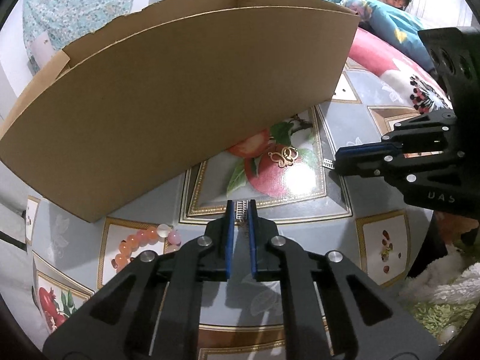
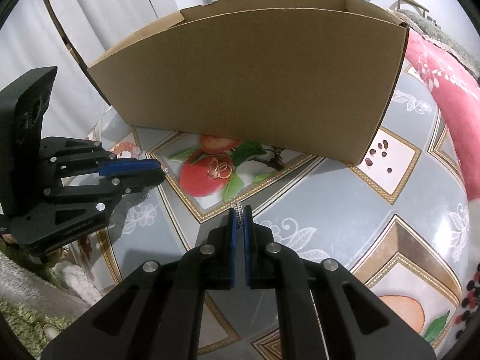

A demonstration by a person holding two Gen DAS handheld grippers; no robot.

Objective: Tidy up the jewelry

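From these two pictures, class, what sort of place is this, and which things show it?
Probably a bedroom at home: a person lying under a blue blanket, a fruit-patterned tablecloth and a cardboard box.

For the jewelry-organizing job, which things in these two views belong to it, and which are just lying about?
Belongs to the job:
- silver ladder-link chain, pinched in left gripper; right gripper pinches a similar piece
- gold looped pendant
- orange and pink bead bracelet
- open brown cardboard box

Just lying about:
- pink patterned blanket
- fruit-print tablecloth
- green shaggy rug
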